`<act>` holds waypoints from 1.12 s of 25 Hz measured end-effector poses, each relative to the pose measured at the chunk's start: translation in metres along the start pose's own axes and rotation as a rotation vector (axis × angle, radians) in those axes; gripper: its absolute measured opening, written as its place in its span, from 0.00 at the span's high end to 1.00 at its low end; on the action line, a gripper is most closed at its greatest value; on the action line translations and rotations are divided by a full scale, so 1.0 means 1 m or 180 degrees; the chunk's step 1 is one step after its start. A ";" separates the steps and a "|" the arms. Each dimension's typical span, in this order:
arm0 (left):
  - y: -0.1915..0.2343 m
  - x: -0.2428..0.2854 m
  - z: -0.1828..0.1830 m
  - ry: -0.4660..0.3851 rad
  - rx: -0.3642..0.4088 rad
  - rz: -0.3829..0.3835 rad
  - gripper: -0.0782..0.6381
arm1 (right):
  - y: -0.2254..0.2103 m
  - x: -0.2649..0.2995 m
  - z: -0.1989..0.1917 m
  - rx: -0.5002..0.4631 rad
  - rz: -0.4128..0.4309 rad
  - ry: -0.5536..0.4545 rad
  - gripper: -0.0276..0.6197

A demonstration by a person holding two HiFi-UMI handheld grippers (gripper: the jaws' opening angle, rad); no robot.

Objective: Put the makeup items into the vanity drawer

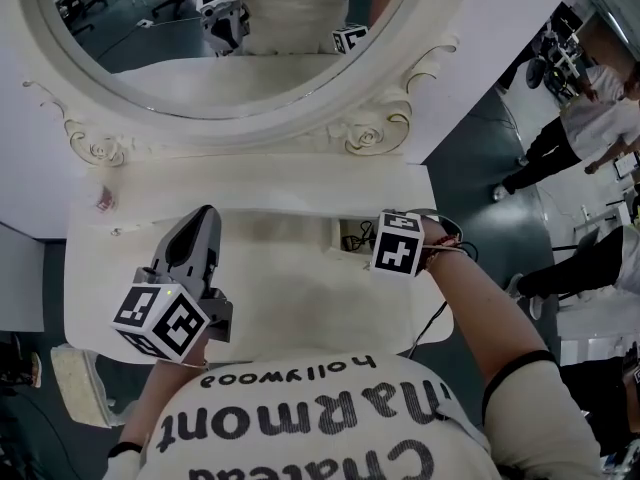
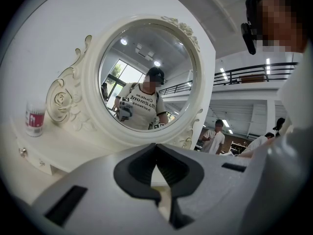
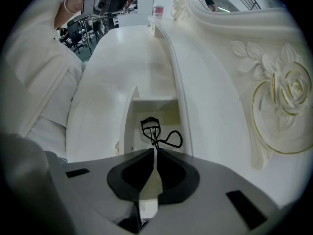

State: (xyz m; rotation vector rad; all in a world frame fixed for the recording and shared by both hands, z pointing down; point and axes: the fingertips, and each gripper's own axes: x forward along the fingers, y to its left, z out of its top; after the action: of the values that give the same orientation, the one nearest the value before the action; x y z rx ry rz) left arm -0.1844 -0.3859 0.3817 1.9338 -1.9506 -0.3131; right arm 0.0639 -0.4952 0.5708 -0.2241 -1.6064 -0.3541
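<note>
A black eyelash curler [image 3: 154, 131] lies in the small open drawer [image 3: 130, 131] of the white vanity. In the head view the curler [image 1: 354, 238] shows in the drawer opening [image 1: 341, 226], beside my right gripper's marker cube [image 1: 398, 243]. My right gripper [image 3: 155, 151] hovers just above the drawer, shut and empty, its tips short of the curler. My left gripper [image 1: 206, 212] is over the vanity top's left half, shut with nothing in it; the left gripper view has it [image 2: 156, 146] facing the mirror. A small pink-labelled bottle [image 1: 103, 200] stands at the back left [image 2: 34, 119].
The round mirror [image 1: 215, 43] with its carved frame [image 3: 286, 89] rises behind the tabletop [image 1: 290, 288]. People stand on the grey floor to the right [image 1: 590, 118]. A cable [image 1: 435, 313] hangs off the vanity's right edge.
</note>
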 end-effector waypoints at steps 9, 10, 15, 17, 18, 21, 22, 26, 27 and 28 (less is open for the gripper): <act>-0.005 0.004 -0.002 0.0024 0.0008 -0.0041 0.88 | -0.002 -0.010 0.000 0.0359 -0.0032 -0.0290 0.90; -0.006 0.005 -0.002 0.0029 0.0011 -0.0052 0.88 | -0.003 -0.013 0.000 0.0408 -0.0070 -0.0334 0.90; -0.014 0.014 -0.004 0.0059 0.0028 -0.0144 0.88 | -0.010 -0.031 -0.003 0.0858 -0.0245 -0.0682 0.90; -0.017 0.018 -0.005 0.0075 0.0019 -0.0171 0.88 | -0.016 -0.042 -0.004 0.1201 -0.0355 -0.0955 0.90; -0.019 0.020 -0.005 0.0081 0.0021 -0.0188 0.88 | -0.018 -0.049 -0.005 0.1409 -0.0402 -0.1116 0.90; -0.028 0.026 -0.005 0.0100 0.0057 -0.0265 0.88 | -0.022 -0.069 -0.010 0.2100 -0.0474 -0.1638 0.90; -0.030 0.028 -0.006 0.0111 0.0061 -0.0283 0.88 | -0.023 -0.075 -0.011 0.2321 -0.0492 -0.1811 0.90; -0.041 0.035 -0.009 0.0148 0.0067 -0.0356 0.88 | -0.029 -0.101 -0.015 0.3022 -0.0658 -0.2411 0.90; -0.044 0.037 -0.009 0.0158 0.0073 -0.0376 0.88 | -0.032 -0.108 -0.015 0.3177 -0.0707 -0.2564 0.90; -0.047 0.038 -0.010 0.0166 0.0085 -0.0396 0.88 | -0.034 -0.115 -0.015 0.3329 -0.0750 -0.2724 0.90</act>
State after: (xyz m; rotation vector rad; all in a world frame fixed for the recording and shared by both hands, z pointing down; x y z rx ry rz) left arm -0.1371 -0.4244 0.3753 2.0640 -1.8147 -0.2687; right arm 0.0741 -0.5242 0.4542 0.7115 -2.4406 0.5089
